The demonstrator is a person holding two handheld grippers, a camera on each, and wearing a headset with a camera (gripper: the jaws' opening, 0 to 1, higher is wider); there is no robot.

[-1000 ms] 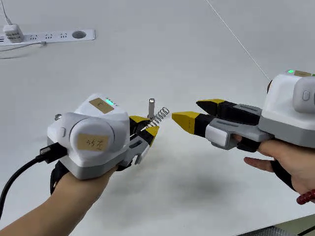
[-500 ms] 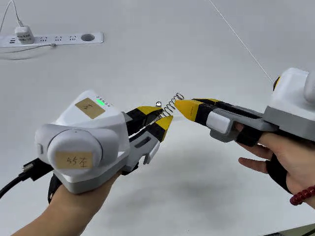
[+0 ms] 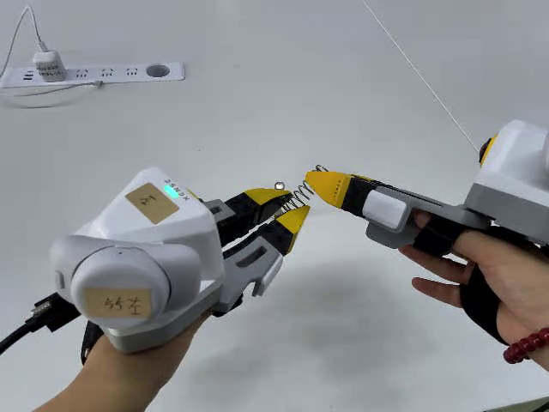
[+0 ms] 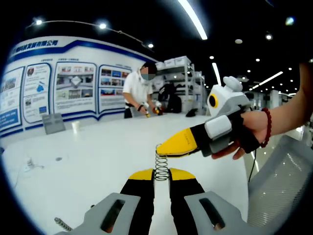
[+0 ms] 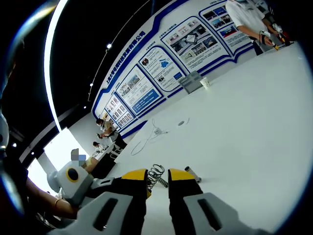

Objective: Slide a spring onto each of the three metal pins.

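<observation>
A small metal spring (image 3: 300, 194) is held in the air between the two grippers. My left gripper (image 3: 286, 209) is shut on its near end, and the coil (image 4: 161, 165) rises from between the yellow tips. My right gripper (image 3: 319, 181) comes in from the right and is shut on the spring's far end (image 5: 156, 173). Its yellow tip (image 4: 177, 143) meets the top of the coil. The rounded top of a metal pin (image 3: 279, 184) peeks out just behind the left gripper's upper jaw. The pin (image 5: 191, 174) stands on the white table beside the right jaws.
A white power strip (image 3: 94, 72) with a plugged charger lies at the back left, and a thin white cable (image 3: 420, 77) runs across the table at the right. Another loose spring (image 4: 62, 224) lies on the table. A person (image 4: 139, 90) works at a far bench.
The right gripper was open and apart from the spring; it has moved left and closed on the spring's far end. The left gripper has shifted so its jaws now cover most of the pin.
</observation>
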